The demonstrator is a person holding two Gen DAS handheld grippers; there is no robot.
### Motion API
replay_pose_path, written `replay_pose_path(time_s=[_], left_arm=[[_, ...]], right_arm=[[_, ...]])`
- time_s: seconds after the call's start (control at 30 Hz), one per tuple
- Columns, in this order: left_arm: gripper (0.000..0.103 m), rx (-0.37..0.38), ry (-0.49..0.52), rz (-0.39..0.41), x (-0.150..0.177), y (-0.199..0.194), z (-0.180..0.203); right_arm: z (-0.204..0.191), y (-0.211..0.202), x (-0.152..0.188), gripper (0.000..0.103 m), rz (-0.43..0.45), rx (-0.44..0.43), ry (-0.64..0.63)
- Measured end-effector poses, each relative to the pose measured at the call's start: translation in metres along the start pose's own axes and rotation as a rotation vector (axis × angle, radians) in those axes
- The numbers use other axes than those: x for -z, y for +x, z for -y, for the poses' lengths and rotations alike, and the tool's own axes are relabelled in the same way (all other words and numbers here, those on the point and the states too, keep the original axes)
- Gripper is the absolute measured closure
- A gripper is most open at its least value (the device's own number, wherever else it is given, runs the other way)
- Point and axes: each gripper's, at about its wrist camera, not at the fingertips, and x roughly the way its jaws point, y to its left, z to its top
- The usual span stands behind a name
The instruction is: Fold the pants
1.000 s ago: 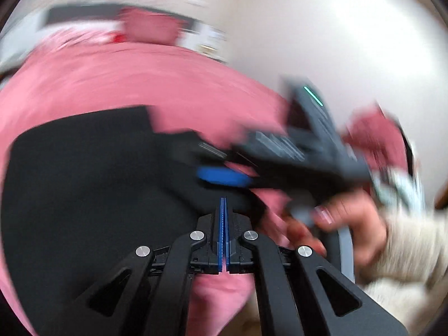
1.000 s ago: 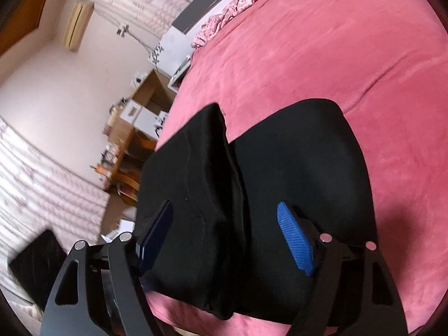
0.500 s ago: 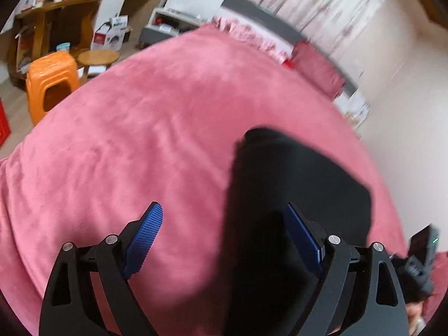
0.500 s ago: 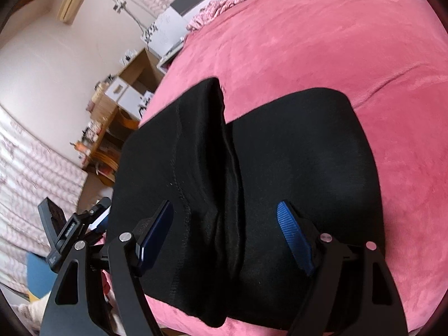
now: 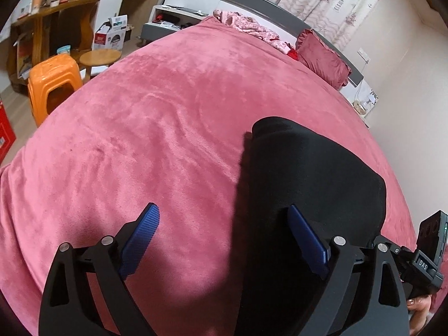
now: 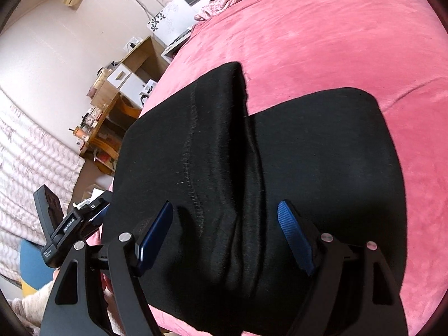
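Two hand-held grippers, one in each of my hands, hover low over black pants folded into a thick bundle on a pink bed. My left hand-held gripper has just been opening and now stands spread wide with nothing pinched; its right pad sits over the bundle's left edge, its left pad over bare blanket. My right hand-held gripper is also spread, empty, straddling a raised crease that runs down the middle of the bundle.

The risk, as I judge it, is catching only the top layer. The fabric is soft and stacked, so a shallow pinch could peel one layer back and undo the fold. The plush blanket could also bunch into a pad and drag along with the cloth. With both tools so close, they might knock together.

Further off, the bed around the pants lies bare. Near the headboard sit a dark pink pillow and crumpled floral cloth. Beyond the bed's left side stand an orange stool, a round wooden stool and a wooden desk, all well apart. Nothing blocks my reach.
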Motion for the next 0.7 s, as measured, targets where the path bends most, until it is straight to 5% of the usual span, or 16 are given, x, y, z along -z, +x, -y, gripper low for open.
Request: replay_pose_path(time_s=[0.2,0.57,0.7], left_arm=[[0.011,-0.049,0.003,0.012,-0.001,-0.002,-0.004],[0.011,-0.111,-0.034,-0.041,0.003,0.008,-0.02],[0.011,-0.132,-0.026,-0.05,0.006,0.01,-0.02]], right_arm=[[0.007,0.005,-0.001,0.039,-0.016,-0.106,0.086],[0.007,0.006,0.002,0.039,-0.007,-0.148,0.121],[0.009,0.009,0.003,0.073,-0.009,-0.111,0.119]])
